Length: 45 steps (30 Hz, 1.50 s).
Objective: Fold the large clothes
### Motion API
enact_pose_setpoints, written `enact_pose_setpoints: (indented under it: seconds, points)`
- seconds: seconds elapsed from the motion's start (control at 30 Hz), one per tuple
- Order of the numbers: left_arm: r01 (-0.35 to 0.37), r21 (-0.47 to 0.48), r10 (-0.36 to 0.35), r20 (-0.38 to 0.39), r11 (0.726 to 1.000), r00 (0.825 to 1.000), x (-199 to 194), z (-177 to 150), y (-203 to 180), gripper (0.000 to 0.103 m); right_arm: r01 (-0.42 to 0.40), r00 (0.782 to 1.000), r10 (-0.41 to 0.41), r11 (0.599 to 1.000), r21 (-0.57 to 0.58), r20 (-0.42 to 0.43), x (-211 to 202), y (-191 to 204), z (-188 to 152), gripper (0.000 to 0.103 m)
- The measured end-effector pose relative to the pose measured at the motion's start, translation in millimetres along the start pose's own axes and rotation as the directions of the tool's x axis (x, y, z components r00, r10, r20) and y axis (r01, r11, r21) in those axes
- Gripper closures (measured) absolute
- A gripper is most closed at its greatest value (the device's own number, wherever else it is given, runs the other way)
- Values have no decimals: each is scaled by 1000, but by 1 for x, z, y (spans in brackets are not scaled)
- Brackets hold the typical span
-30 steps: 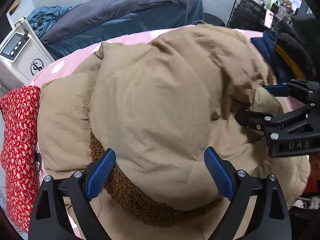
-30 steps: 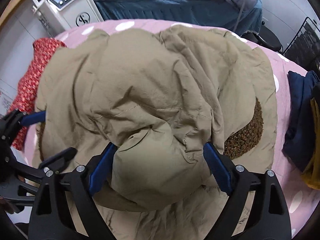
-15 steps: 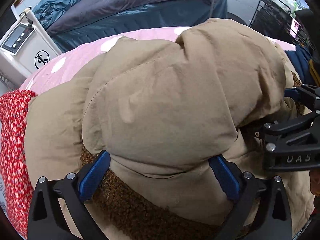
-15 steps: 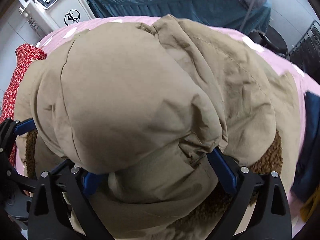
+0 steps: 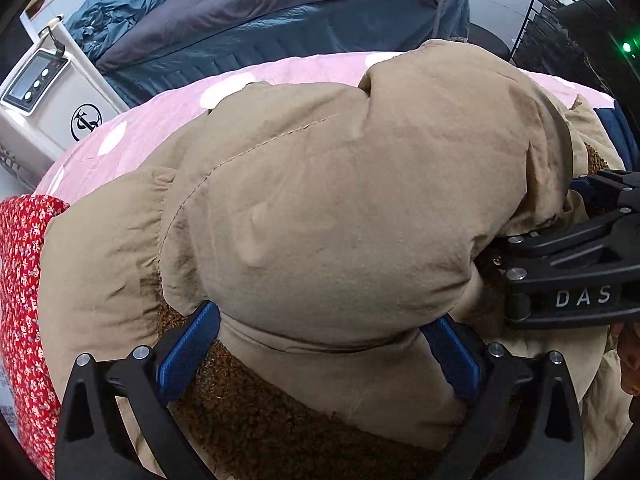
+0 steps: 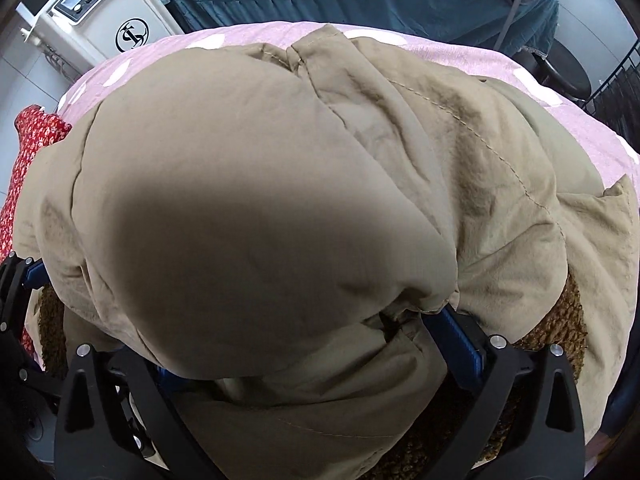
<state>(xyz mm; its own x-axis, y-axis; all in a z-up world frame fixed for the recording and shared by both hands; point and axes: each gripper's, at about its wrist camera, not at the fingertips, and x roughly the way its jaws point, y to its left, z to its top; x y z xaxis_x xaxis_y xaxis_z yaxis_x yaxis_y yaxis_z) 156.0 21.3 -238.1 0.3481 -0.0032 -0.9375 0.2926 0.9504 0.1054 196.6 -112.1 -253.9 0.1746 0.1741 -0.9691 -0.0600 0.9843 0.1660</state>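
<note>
A large tan padded coat (image 5: 320, 208) with brown fleece lining (image 5: 256, 420) lies bunched on a pink dotted bedspread (image 5: 168, 120). It fills the right wrist view too (image 6: 280, 208). My left gripper (image 5: 320, 348) has its jaws spread wide, with a thick fold of the coat bulging between the blue pads (image 5: 188, 352). My right gripper (image 6: 320, 352) also stands wide with a fold of coat between its jaws; its left pad is mostly hidden by cloth. The right gripper shows at the right edge of the left wrist view (image 5: 580, 264), pushed against the coat.
A red floral garment (image 5: 20, 288) lies at the bed's left edge. A white machine with a display (image 5: 44, 96) stands beyond the left corner. A dark blue bed (image 5: 300, 28) lies behind. A black wire rack (image 5: 560, 32) and navy clothes (image 5: 620, 132) are right.
Both grippers have moved forward and closer together, pushing the coat's fold up and over. The coat has bunched higher and fills more of both views.
</note>
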Motion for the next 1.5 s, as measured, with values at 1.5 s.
enact_pose_setpoints:
  seconds: [1.5]
  points:
    - [62,-357,-71,-12,932,997,-121,-223,133,7,-49,996,18,925,377,84,-130,-136,-272,5]
